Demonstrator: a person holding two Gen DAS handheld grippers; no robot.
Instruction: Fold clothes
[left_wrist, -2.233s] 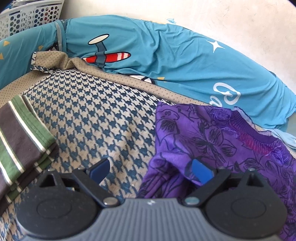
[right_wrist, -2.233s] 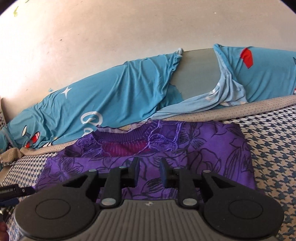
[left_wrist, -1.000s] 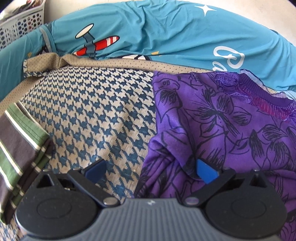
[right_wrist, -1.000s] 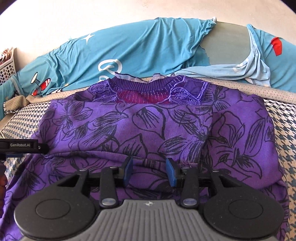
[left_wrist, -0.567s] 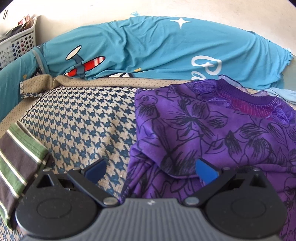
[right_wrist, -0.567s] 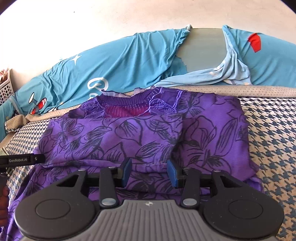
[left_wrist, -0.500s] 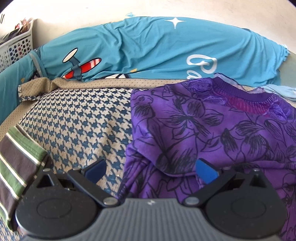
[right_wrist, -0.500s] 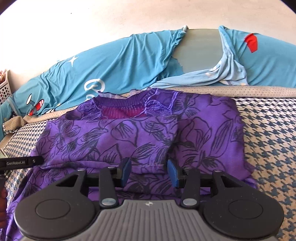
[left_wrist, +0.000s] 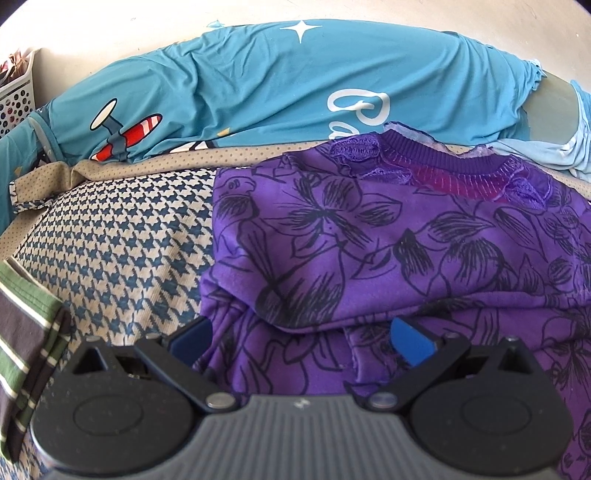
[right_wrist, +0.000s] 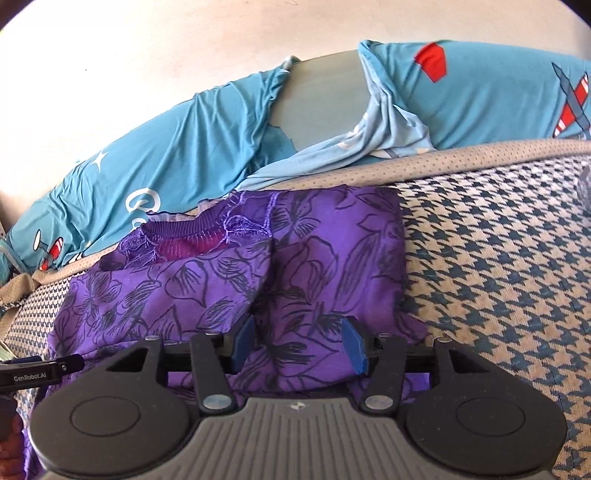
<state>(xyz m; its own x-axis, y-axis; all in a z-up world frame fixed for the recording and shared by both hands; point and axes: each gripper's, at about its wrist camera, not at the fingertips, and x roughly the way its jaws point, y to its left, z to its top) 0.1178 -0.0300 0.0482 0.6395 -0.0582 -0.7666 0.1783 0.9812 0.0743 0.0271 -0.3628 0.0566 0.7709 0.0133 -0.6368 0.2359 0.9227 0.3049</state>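
Since a second ago the right gripper (right_wrist: 298, 345) has swung toward the right-hand side of the purple floral top (right_wrist: 236, 291) and its jaws are opening, the blue pads clear of the cloth beneath them, while the left gripper (left_wrist: 299, 338) stands wide open and grips nothing above the garment's folded left edge. The top lies partly folded on the houndstooth bedcover (left_wrist: 122, 236), neckband away from the cameras, with what looks like a folded striped garment (left_wrist: 22, 332) at the near left. Behind it lie a blue aeroplane-print pillow (left_wrist: 258, 85) and a white laundry basket (left_wrist: 14, 96) far left.
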